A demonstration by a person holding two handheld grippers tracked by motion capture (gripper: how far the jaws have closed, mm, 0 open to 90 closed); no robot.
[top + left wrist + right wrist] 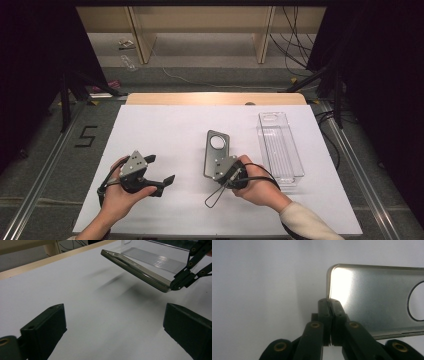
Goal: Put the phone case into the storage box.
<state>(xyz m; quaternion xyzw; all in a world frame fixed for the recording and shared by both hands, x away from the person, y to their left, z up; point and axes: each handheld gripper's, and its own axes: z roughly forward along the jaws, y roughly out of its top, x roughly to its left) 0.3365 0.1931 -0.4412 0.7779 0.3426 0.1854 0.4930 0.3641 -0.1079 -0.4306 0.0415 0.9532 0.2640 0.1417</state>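
White counter [165, 135]: metal plate [216, 150] pinched by my right fingers [329, 302], long axis pointing away; clear tray [280, 150] just right; left fingers [45, 327] spread, empty.

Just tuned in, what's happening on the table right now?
A person works two handheld grippers over a white sheet. The right gripper is shut on the rim of a flat metal tray with a round hole, holding it tilted, lifted off the sheet. The left gripper hangs open beside it with nothing between its jaws. A clear plastic bin stands to the right of the tray; it looks empty.
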